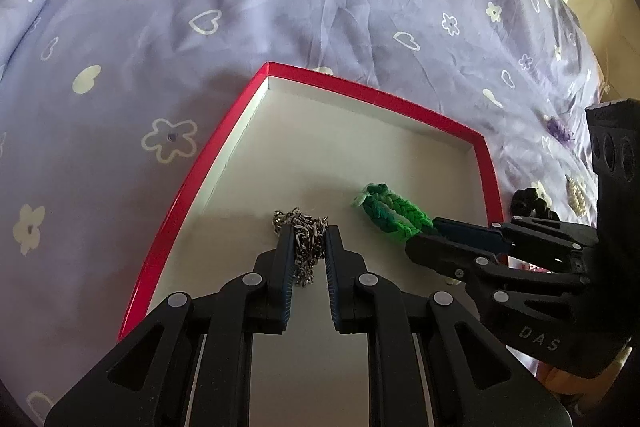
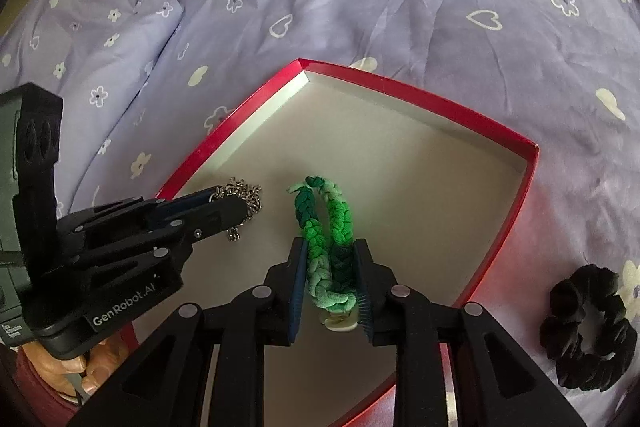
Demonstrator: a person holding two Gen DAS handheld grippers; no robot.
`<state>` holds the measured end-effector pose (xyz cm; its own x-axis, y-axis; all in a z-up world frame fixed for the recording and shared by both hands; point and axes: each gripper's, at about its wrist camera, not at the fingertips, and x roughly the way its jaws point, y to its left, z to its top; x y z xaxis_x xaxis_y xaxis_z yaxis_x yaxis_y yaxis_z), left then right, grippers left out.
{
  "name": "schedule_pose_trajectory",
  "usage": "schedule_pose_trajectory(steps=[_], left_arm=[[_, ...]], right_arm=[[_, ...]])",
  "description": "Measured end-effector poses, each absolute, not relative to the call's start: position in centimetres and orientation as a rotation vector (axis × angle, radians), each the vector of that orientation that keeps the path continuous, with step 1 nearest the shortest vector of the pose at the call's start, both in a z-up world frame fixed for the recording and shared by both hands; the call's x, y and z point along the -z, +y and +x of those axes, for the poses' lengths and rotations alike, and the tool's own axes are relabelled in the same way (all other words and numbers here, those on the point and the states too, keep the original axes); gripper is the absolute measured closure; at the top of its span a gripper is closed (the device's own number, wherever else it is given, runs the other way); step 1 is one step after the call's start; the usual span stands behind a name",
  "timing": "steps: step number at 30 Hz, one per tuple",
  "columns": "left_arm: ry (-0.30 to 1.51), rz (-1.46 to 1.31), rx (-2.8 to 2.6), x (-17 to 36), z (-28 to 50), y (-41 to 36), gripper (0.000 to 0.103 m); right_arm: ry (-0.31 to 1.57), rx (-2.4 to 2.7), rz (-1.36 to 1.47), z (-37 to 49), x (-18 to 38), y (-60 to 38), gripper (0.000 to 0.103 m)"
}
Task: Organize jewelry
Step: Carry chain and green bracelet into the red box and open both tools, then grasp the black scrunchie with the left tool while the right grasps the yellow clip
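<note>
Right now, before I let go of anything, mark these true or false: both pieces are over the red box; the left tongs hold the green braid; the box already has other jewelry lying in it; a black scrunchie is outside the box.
1. Both held pieces are over the red box. True.
2. The left tongs hold the green braid. False: they grip the silver chain; the braid sits between the right tongs.
3. Other jewelry already lies in the box. False: its visible floor shows only the chain and the braid.
4. A black scrunchie lies outside the box. True: it is on the purple bedsheet, beside the box's right side.
</note>
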<state>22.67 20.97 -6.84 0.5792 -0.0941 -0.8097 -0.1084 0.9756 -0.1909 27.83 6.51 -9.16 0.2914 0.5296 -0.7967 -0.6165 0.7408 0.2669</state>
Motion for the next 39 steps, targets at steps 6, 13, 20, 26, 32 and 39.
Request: schedule_pose_trajectory(steps=[6,13,20,26,32,39], left_arm=[[0.981,-0.21,-0.025,7.0,22.8,20.9,0.087],[0.965,-0.192,-0.062,5.9,21.5,21.0,0.067],[0.911,-0.238,-0.069,3.4,18.5,20.7,0.055],[0.892,-0.271,-0.037,2.0,16.2,18.0,0.052],[0.904,-0.276,0.028,1.7,14.9,14.5,0.052],[0.924,-0.245,0.103,1.6,14.5,9.8,0.052]], right_arm=[[1.023,-0.77,-0.097,27.8,9.1,6.4,0.073],[1.015,-0.766,-0.057,27.7,7.9,5.9,0.061],[0.946,-0.77,0.035,25.4,5.0,1.9,0.047],[0.913,-0.705,0.103,23.1,4.1,-4.0,0.045],[0.9,-0.599,0.156,21.1,4.2,-10.5,0.045],[0.89,-0.484,0.199,19.5,4.4,-17.5,0.045]])
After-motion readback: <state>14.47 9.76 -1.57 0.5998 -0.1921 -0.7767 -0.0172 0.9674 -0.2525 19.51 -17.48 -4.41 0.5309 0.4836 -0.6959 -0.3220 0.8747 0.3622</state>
